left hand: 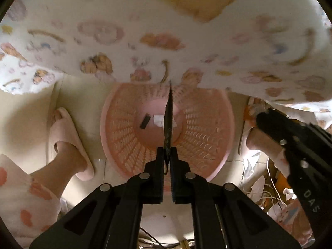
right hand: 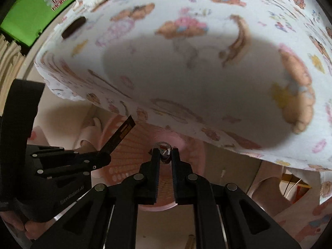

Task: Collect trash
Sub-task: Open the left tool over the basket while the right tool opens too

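Note:
My left gripper [left hand: 167,152] points down over a pink mesh basket [left hand: 207,137] on the floor. It is shut on a thin dark flat wrapper [left hand: 168,120], seen edge-on here. A dark scrap [left hand: 145,121] and a white paper scrap [left hand: 158,120] lie on the basket's bottom. My right gripper [right hand: 164,151] is shut on a small shiny crumpled wrapper [right hand: 164,147] above the same basket [right hand: 132,145]. In the right wrist view the left gripper [right hand: 103,155] holds the dark wrapper [right hand: 122,133] at the left. The right gripper [left hand: 261,118] shows at the right of the left wrist view.
A bed edge with a cartoon-print sheet [left hand: 166,31] overhangs the basket's far side. A person's feet in pink slippers [left hand: 68,141] stand on either side of the basket. Cables and paper clutter [left hand: 265,184] lie at the right. A dark item [right hand: 73,29] and a green bag [right hand: 37,10] are up by the bed.

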